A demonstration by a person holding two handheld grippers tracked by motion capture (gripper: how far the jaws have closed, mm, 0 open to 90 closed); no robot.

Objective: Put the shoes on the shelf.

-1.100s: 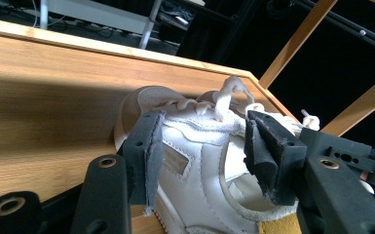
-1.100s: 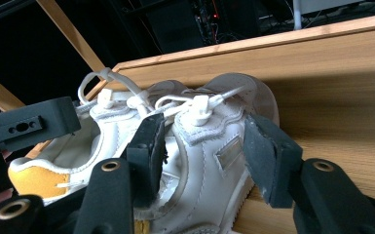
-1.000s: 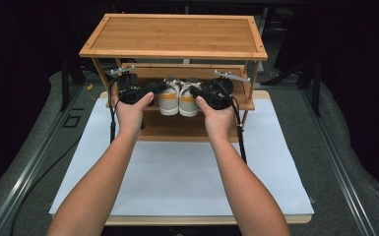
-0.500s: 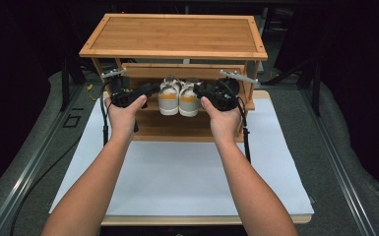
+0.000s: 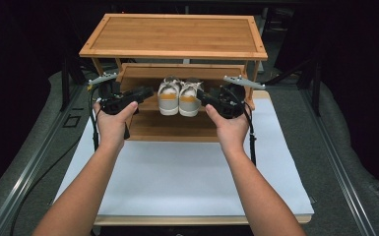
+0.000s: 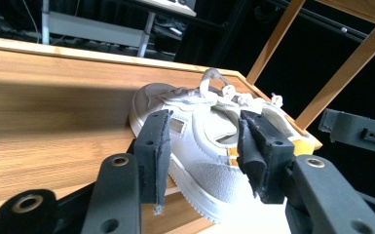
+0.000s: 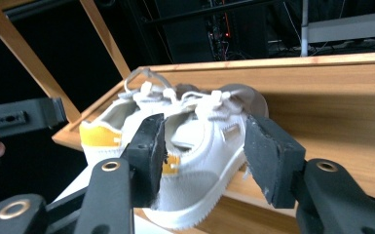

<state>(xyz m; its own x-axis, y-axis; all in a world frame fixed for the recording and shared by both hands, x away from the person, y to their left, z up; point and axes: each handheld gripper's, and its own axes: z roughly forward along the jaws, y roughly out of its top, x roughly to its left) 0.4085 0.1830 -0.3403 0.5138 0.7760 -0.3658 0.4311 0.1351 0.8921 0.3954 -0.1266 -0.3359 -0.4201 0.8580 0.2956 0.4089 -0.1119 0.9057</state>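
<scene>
High view: two white sneakers (image 5: 179, 97) were seen side by side on the wooden rack's lower shelf (image 5: 170, 125). The left gripper (image 5: 145, 92), its jaws just closing, and the right gripper (image 5: 200, 95) were held apart, gripping nothing.

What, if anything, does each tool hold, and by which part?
Nothing is held. The left tool and the right tool stand open beside the pair of white shoes on the rack's lower shelf, pads clear of them.

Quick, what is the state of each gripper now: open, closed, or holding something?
Left gripper: open, holding nothing; jaws have just been closing, beside the left shoe.
Right gripper: open, holding nothing, beside the right shoe.
</scene>
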